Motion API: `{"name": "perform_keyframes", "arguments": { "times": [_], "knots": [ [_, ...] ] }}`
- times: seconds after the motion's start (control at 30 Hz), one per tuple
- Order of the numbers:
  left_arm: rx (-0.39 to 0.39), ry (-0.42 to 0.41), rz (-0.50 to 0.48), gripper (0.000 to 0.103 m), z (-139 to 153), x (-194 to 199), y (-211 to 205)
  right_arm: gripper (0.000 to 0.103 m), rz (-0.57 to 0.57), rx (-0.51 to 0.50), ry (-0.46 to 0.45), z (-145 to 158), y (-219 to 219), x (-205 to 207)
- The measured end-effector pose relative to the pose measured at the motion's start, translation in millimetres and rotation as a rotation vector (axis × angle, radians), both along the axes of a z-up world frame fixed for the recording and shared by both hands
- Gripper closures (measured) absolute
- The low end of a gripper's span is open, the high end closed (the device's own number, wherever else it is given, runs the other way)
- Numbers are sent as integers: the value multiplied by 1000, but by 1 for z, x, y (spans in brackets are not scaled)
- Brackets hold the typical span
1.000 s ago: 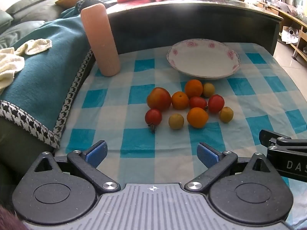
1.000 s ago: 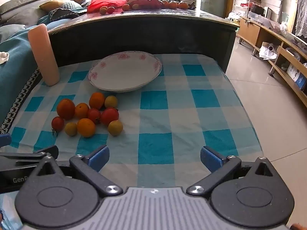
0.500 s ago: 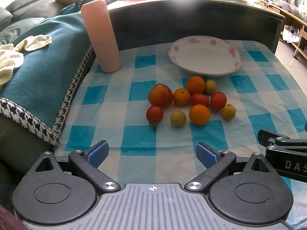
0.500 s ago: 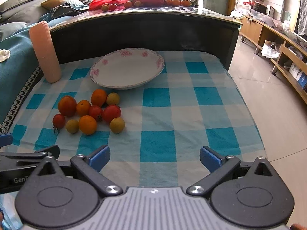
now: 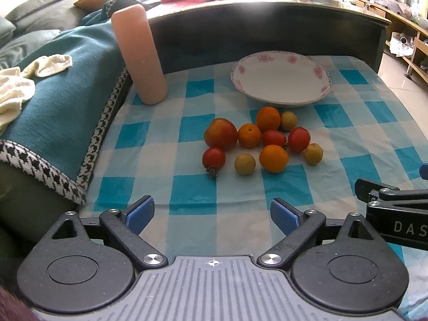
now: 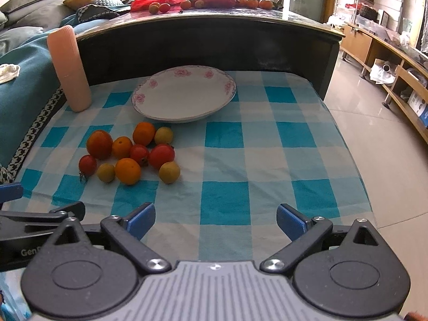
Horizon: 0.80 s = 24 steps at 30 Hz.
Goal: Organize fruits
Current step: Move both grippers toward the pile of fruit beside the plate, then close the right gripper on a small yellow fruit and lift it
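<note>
With both the left hand-held gripper point(image 5: 212, 212) and the right hand-held gripper point(image 6: 216, 220) released and empty, one outer fruit of the cluster of fruits point(image 5: 260, 140), lying at 6 o'clock of the plate point(image 5: 281, 77), is best approached singly.

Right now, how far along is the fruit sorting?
Nothing looks done: the plate is empty. All nine fruits sit clustered on the cloth in front of it. Nothing is in hand: the left hand-held gripper and the right hand-held gripper are open, short of the pile. All fruit is left.
</note>
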<state>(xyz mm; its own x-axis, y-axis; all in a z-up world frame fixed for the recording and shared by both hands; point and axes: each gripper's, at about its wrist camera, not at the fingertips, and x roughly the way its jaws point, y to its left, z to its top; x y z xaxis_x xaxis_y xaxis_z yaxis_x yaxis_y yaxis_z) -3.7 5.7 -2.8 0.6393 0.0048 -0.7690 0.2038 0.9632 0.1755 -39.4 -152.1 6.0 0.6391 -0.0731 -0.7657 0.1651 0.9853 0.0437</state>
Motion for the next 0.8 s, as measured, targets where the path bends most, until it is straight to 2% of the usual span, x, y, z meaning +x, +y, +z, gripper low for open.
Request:
{"name": "perform_keyframes", "arguments": {
  "times": [0.17, 0.33, 0.47, 0.7, 0.8],
  "knots": [
    [14, -26, -22, 10, 12, 0, -7, 0, 10, 8, 2, 7, -4, -1],
    [37, 7, -70, 12, 5, 16, -7, 0, 4, 33, -5, 11, -9, 5],
    [70, -13, -94, 12, 5, 26, -5, 0, 41, 36, 10, 5, -3, 18],
    [2, 47, -104, 12, -9, 43, 5, 1, 128, 38, 3, -2, 0, 41],
    [-12, 50, -111, 11, -14, 46, 8, 9, 174, 47, 18, -8, 1, 50]
  ]
}}
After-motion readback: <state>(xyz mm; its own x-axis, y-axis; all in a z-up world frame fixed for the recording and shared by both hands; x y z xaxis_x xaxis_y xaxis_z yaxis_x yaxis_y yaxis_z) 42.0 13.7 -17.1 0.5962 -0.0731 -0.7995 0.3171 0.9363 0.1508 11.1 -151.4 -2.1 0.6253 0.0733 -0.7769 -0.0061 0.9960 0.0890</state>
